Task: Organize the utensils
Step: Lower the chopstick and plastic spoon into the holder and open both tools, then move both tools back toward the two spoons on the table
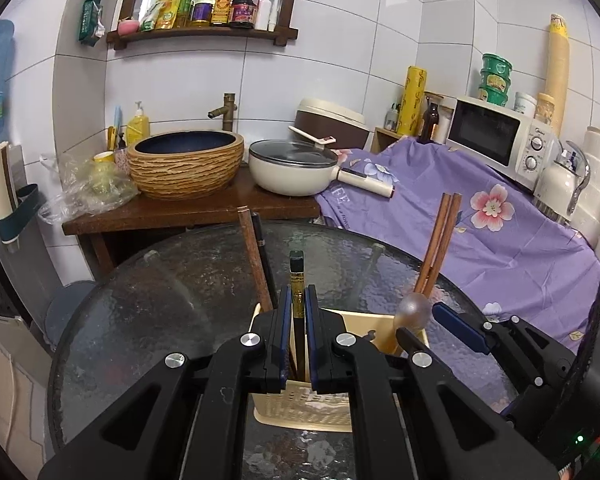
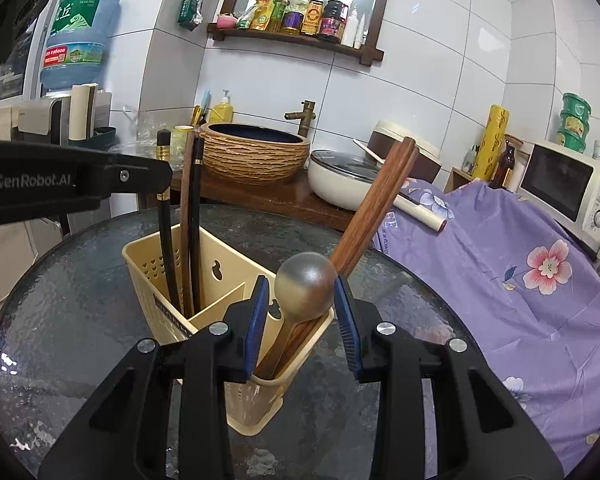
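The left gripper (image 1: 296,312) pinches a black chopstick (image 1: 297,280) upright over the utensil holder (image 2: 236,280), seemingly lowering it into the left compartment. The right gripper (image 2: 300,312) clasps a spoon (image 2: 305,284) standing in the right compartment beside leaning wooden chopsticks (image 2: 376,200). The holder sits on a glass table (image 2: 80,300).

Left wrist view: the black chopstick (image 1: 298,300) between the jaws is hidden below them where it enters the utensil holder (image 1: 300,408), whose near wall is largely masked by the gripper body. Right wrist view: the spoon (image 2: 306,284) handle disappears into the holder beneath the jaws. Shelf bottle labels (image 2: 310,16) are too small to read.
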{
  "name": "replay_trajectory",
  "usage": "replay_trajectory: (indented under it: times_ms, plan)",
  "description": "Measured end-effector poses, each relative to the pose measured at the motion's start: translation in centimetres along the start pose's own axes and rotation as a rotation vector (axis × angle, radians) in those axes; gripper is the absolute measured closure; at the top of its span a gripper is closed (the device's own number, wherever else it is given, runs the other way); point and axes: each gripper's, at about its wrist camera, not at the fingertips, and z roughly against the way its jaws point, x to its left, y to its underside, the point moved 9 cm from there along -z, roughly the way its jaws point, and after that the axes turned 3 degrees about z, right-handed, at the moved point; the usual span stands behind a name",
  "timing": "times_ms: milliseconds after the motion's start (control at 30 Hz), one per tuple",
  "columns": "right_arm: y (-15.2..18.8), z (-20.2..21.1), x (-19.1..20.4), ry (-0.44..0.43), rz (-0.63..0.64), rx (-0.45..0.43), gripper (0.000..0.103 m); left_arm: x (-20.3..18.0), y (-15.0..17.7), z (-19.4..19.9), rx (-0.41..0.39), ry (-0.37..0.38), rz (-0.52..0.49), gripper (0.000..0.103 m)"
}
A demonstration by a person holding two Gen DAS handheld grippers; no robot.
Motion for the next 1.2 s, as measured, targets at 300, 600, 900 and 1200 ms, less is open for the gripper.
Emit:
replay_trajectory:
  times_ms: [300, 600, 900, 1200]
  plan:
    - [2.9, 3.9, 1.2, -0.101, -0.037, 0.036, 0.041, 0.6, 1.6, 4.0, -0.083, -0.017, -0.022, 0.028]
    - [11.9, 6.6, 6.8, -0.257, -0.041, 0.261, 0.041, 3.1, 8.4, 5.0, -0.009, -0.077, -0.01, 0.017]
    - [17.0, 8.2, 10.2, -0.274, -0.045, 0.379, 0.041, 5.7, 14.0, 5.6, 0.068, -0.144, -0.01, 0.016]
    - [19.4, 8.6, 12.9, -0.276, 0.003, 0.442, 0.041, 6.5, 16.9, 6.3, 0.105, -0.145, -0.009, 0.016]
